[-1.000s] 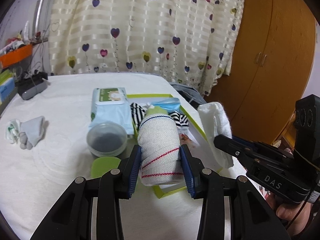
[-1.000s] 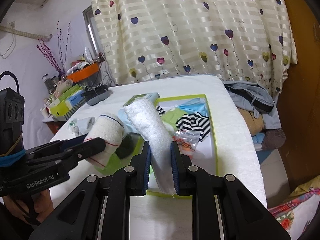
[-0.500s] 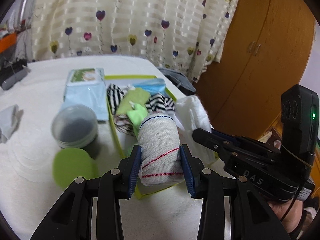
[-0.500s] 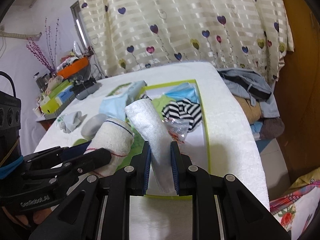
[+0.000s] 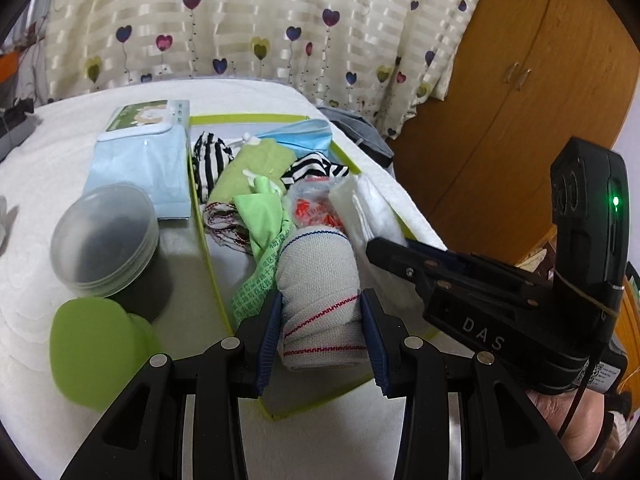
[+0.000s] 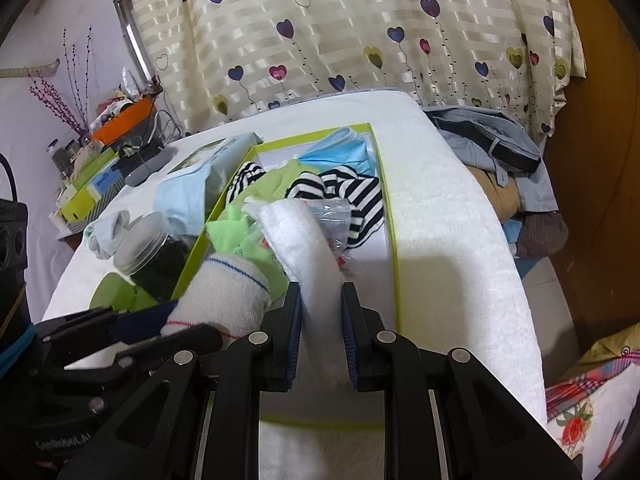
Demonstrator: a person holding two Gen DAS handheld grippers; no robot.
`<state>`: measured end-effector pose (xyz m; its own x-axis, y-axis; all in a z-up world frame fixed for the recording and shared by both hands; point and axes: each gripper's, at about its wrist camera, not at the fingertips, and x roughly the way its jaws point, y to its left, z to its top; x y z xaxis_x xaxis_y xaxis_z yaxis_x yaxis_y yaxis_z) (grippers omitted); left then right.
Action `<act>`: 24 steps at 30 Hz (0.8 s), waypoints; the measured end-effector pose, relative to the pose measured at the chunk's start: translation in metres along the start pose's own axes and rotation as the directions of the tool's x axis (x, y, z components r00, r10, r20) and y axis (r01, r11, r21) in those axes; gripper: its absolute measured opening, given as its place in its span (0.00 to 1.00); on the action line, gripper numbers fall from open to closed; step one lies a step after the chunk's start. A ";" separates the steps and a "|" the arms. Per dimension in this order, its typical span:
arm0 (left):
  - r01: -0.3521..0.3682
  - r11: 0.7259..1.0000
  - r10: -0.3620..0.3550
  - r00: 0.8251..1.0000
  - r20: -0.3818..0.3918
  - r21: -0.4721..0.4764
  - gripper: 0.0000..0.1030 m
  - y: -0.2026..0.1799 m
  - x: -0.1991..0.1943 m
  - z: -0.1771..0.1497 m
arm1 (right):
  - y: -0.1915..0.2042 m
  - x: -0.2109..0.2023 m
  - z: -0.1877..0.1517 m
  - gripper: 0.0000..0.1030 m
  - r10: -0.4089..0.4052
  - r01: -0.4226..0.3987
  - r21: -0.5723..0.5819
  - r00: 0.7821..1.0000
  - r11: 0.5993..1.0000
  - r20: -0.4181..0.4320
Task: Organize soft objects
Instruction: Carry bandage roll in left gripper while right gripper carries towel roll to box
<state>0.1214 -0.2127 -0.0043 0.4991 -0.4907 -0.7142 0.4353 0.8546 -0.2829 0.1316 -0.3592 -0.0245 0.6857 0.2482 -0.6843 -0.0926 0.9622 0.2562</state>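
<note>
My left gripper (image 5: 321, 312) is shut on a rolled grey bandage with red and blue stripes (image 5: 320, 280), held over the near end of the green-edged box (image 5: 204, 236). My right gripper (image 6: 320, 300) is shut on a rolled white towel (image 6: 300, 240), right beside the bandage (image 6: 228, 288) and over the same box (image 6: 386, 200). The box holds striped socks (image 5: 208, 160), green cloth (image 5: 256, 168), a blue mask (image 5: 296, 138) and a crinkled plastic packet (image 5: 312, 204).
A wet-wipes pack (image 5: 140, 152), a clear round jar (image 5: 104, 236) and a green lid (image 5: 92, 352) lie left of the box on the white bed. Clothes (image 6: 492, 148) are piled past the bed's right edge. A wooden wardrobe (image 5: 520, 80) stands to the right.
Both grippers moved forward and down toward the box with their rolls. The bandage and towel now hang low over the box's near end, close together.
</note>
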 end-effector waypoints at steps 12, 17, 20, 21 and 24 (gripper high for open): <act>-0.045 0.999 0.045 0.999 0.014 -0.016 0.37 0.004 0.017 0.017 | -0.004 0.021 0.025 0.19 -0.025 0.026 -0.020 1.000 0.999 0.006; -0.052 0.998 0.053 0.998 0.020 -0.025 0.37 0.004 0.022 0.022 | -0.008 0.022 0.027 0.25 -0.001 0.001 -0.004 1.000 1.000 0.004; -0.045 0.999 0.045 0.999 0.023 -0.030 0.38 0.005 0.022 0.023 | -0.005 0.019 0.026 0.28 -0.012 0.012 -0.025 1.000 1.000 0.004; -0.042 0.999 0.043 0.999 0.027 -0.028 0.38 0.005 0.022 0.023 | -0.006 0.017 0.024 0.29 -0.008 0.008 -0.026 1.000 1.000 0.006; -0.026 0.999 0.027 0.999 0.027 -0.036 0.38 0.006 0.020 0.023 | -0.007 0.008 0.022 0.36 -0.005 0.006 -0.021 1.000 1.000 0.021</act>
<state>0.1510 -0.2215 -0.0052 0.5303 -0.4721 -0.7042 0.3950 0.8725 -0.2875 0.1540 -0.3665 -0.0169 0.7014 0.2408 -0.6709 -0.1038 0.9657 0.2381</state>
